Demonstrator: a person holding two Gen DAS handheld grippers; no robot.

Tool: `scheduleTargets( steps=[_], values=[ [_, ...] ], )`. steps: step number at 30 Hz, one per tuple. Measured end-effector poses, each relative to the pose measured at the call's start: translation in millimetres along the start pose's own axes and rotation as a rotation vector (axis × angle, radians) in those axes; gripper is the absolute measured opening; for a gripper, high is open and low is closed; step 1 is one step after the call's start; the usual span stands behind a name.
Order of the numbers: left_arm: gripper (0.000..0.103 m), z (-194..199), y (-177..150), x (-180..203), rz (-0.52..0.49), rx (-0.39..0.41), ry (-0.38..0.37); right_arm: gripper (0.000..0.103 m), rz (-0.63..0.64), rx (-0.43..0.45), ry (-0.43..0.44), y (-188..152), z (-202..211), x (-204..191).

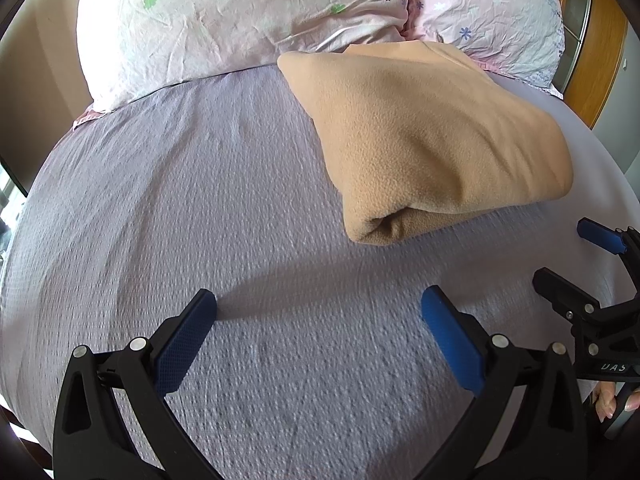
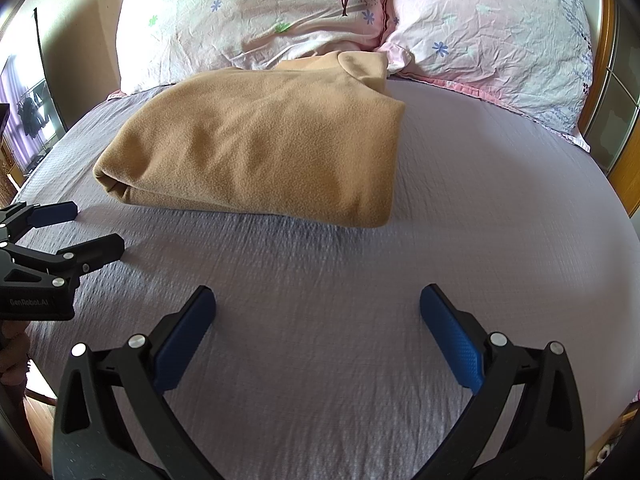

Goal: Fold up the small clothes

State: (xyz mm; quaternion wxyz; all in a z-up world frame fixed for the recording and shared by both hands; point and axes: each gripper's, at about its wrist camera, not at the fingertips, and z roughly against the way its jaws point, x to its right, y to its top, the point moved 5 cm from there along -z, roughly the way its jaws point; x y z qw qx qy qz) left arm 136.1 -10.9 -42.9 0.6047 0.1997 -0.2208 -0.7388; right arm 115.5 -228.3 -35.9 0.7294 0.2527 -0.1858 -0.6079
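Observation:
A tan fleece garment [image 1: 432, 140] lies folded into a thick rectangle on the lilac bed sheet [image 1: 200, 220], its far end against the pillows. It also shows in the right wrist view [image 2: 264, 144]. My left gripper [image 1: 318, 304] is open and empty, above the sheet, near and left of the garment's folded end. My right gripper [image 2: 318, 304] is open and empty, above the sheet in front of the garment. Each gripper shows at the edge of the other's view, the right gripper [image 1: 560, 252] and the left gripper [image 2: 98, 228], both open.
Two pale floral pillows [image 2: 256, 16] [image 2: 492, 28] lie at the head of the bed. A wooden headboard or frame [image 2: 624, 152] stands at the right. A beige wall [image 1: 36, 68] is at the left. The lilac sheet [image 2: 500, 200] spreads around the garment.

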Motion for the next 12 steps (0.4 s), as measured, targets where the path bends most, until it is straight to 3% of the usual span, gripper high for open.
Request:
scheduleTargets(
  steps=[12],
  values=[
    [0.102,0.8,-0.4,0.5,-0.005,0.010,-0.001,0.101,-0.001,0.000,-0.001,0.3,-0.4,-0.3]
  ],
)
